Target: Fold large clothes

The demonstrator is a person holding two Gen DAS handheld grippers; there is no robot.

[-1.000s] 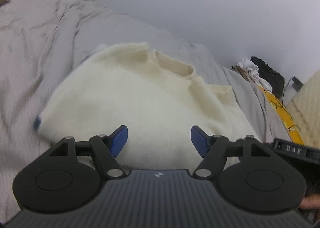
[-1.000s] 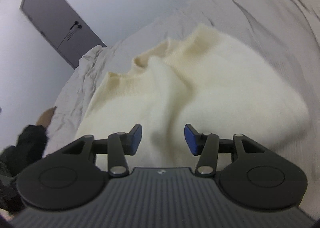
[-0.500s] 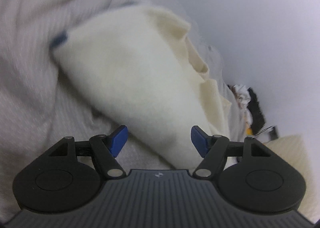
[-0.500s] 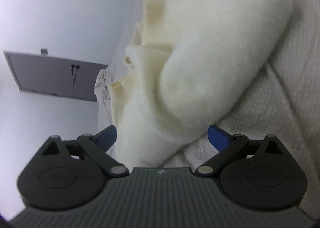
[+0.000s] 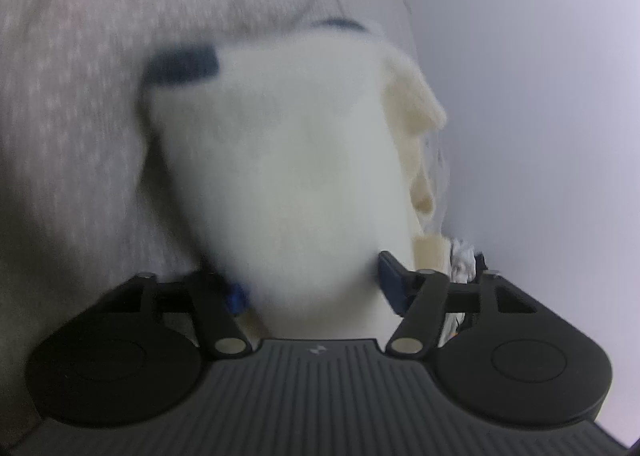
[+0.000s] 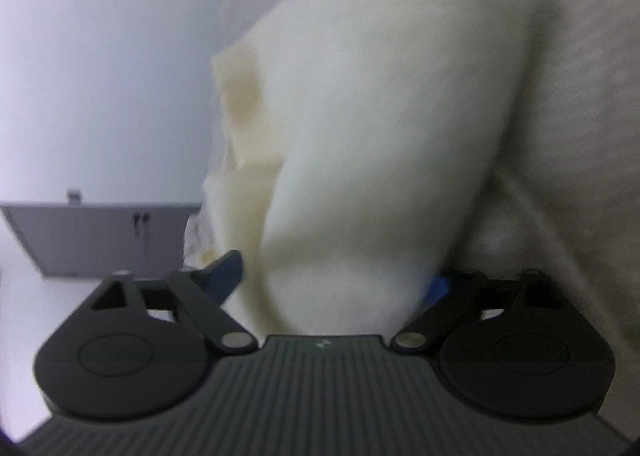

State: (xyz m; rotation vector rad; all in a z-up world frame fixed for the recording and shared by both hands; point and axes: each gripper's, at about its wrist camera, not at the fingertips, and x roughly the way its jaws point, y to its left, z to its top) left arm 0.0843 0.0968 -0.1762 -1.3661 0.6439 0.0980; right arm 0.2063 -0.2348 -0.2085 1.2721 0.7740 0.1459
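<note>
A folded cream sweater lies on a pale bed sheet, blurred in both views. Its near end fills the gap of my left gripper, whose jaws are closing around it. The fuzz half covers the left blue pad; I cannot tell whether the pads press. In the right wrist view the sweater bulges between the jaws of my right gripper, which are also closing. Its right pad is partly hidden behind the fabric. Both views are rolled sideways.
A dark blue patch shows at the sweater's far corner. The bed sheet stretches to the right in the right wrist view. A grey cupboard stands against the white wall. Some clutter sits past the bed.
Both grippers have rolled sideways and sunk toward the bed. The sweater's ends now sit between both pairs of jaws. The right jaws opened wide, then narrowed; the left jaws narrowed.
</note>
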